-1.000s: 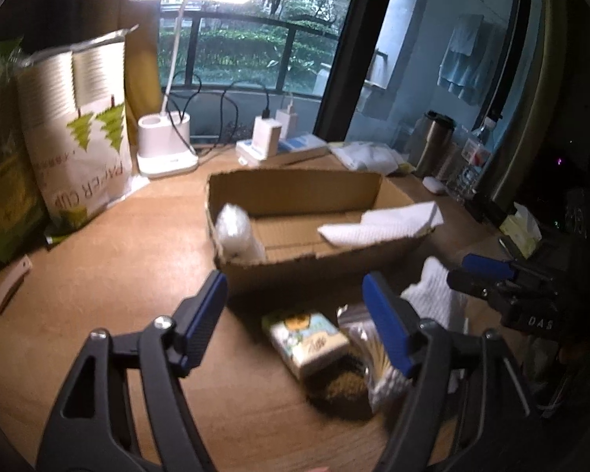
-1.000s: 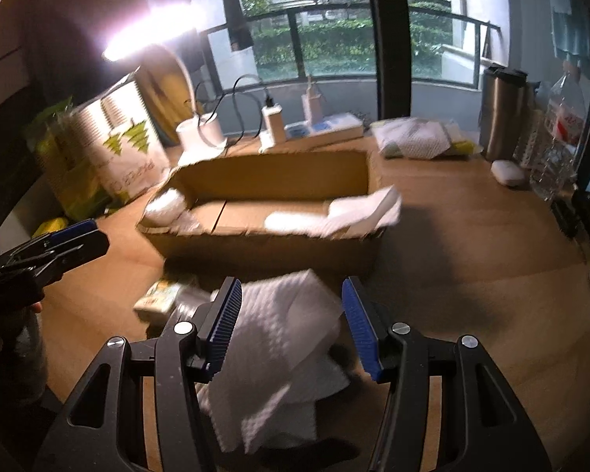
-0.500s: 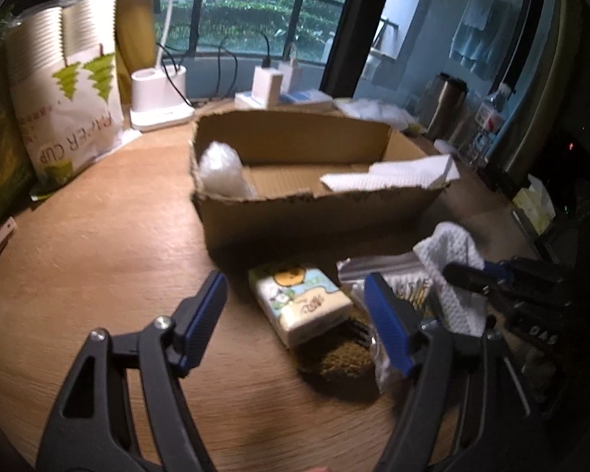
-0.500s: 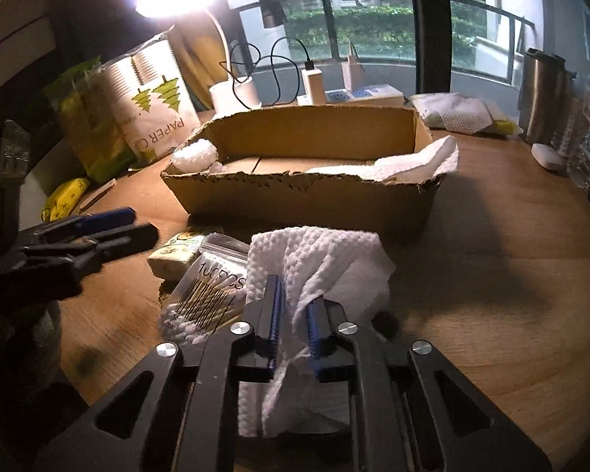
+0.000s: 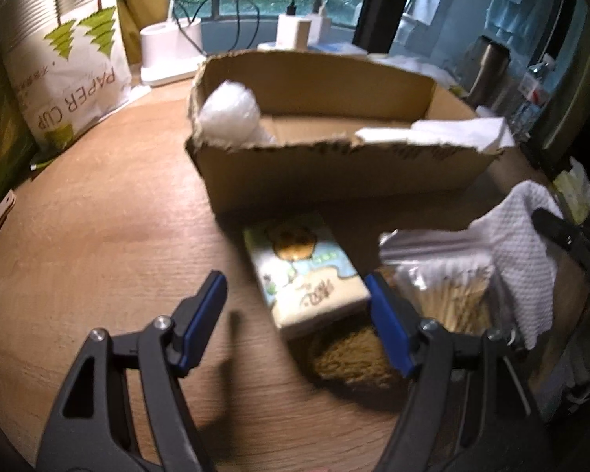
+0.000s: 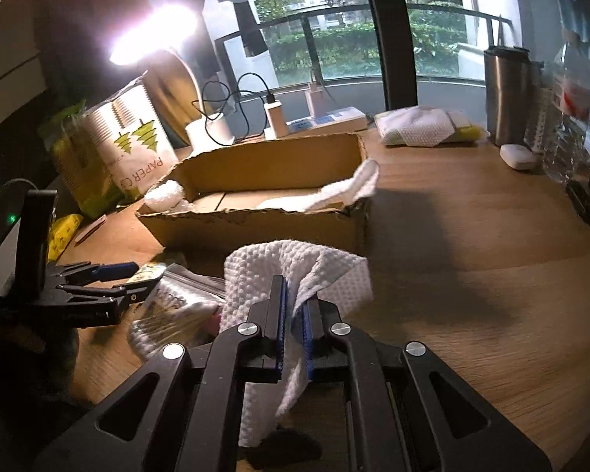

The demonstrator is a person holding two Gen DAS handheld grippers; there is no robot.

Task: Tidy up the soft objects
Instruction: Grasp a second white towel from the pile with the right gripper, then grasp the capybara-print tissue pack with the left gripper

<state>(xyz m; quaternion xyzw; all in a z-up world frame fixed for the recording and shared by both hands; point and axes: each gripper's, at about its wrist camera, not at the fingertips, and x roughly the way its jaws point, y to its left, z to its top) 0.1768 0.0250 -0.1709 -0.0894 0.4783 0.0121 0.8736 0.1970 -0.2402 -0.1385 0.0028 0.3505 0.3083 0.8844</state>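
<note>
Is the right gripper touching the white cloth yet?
Touching. In the right wrist view the right gripper is shut on the white cloth, with a fold pinched between its blue pads and the rest draping below.

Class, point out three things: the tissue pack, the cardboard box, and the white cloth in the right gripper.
tissue pack (image 5: 306, 271), left wrist view, printed top face.
cardboard box (image 5: 334, 173), left wrist view, front wall.
white cloth (image 6: 255, 271), right wrist view, raised fold above the fingers.

Right gripper (image 6: 293, 306), wide apart 1 s ago, now clamped on white cloth (image 6: 295, 267), lifted w/ it off table. Left gripper (image 5: 295, 306) moved fwd & down, tissue pack (image 5: 306, 271) now betw. its open fingers.
</note>
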